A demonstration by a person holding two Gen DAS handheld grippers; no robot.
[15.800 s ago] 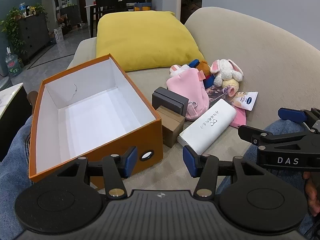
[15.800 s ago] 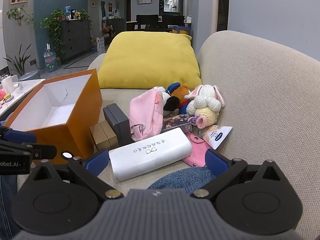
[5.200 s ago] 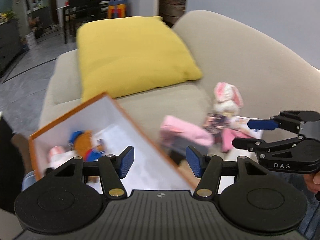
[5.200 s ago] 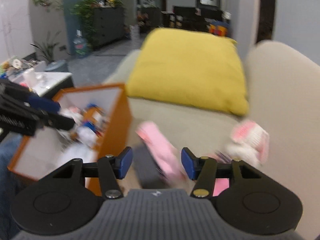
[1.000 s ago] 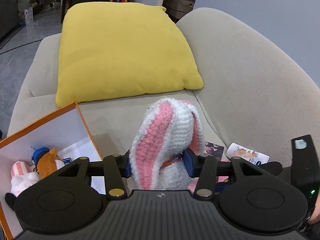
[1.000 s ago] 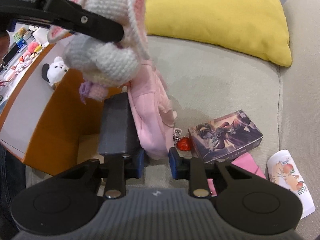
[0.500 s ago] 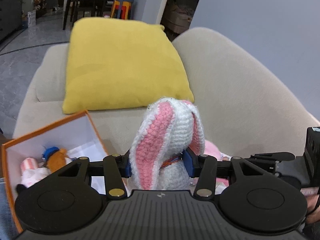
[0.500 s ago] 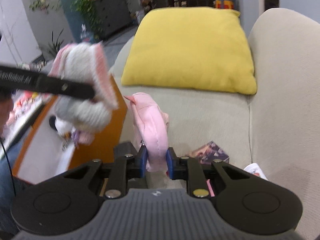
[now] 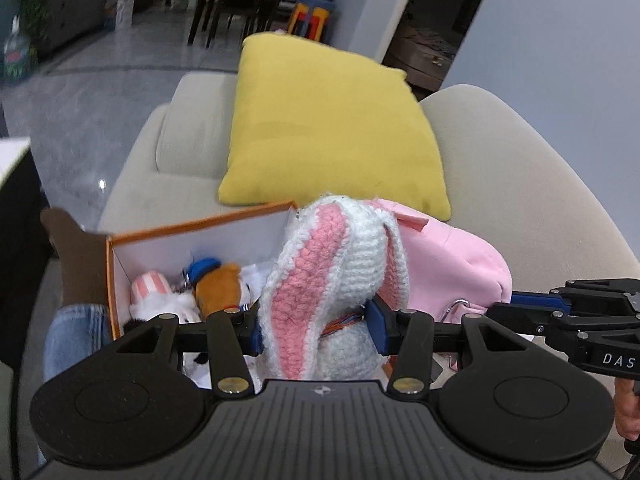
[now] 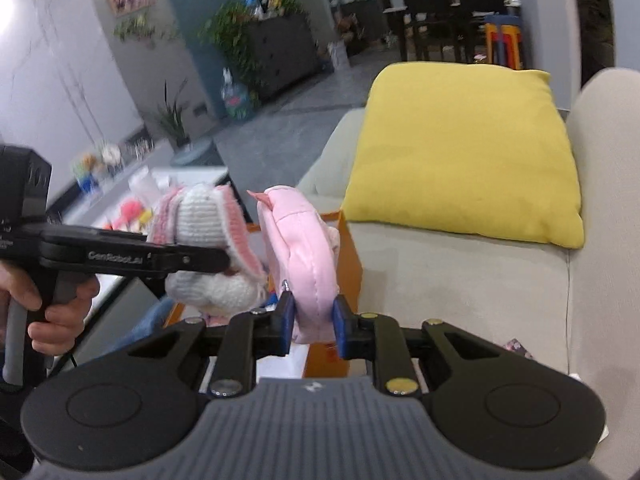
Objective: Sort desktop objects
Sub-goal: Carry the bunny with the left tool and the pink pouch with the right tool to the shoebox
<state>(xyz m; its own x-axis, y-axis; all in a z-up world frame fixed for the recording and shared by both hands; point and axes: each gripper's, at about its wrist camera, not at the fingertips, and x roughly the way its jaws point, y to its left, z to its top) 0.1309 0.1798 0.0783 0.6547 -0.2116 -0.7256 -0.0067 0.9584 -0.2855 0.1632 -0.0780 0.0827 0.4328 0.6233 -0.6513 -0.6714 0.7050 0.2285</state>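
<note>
Sofa [image 9: 520, 184]: bunny [image 9: 332, 280], pouch [image 10: 308, 256] clamped in tongs.

Bunny + pouch held side by side over the box, sofa seat.

Left gripper [image 9: 316, 330] clamps crochet bunny [image 9: 332, 280] above box [image 9: 192, 232]; right gripper [image 10: 310, 326] clamps pouch [image 10: 304, 256] just right of it, touching bunny's ear. In box: 2 plush toys [image 9: 188, 288] at far end. Cushion [image 9: 332, 128] behind box, vs. sofa [image 9: 532, 208] back. Card box [image 10: 516, 346] on seat, right of box.
</note>
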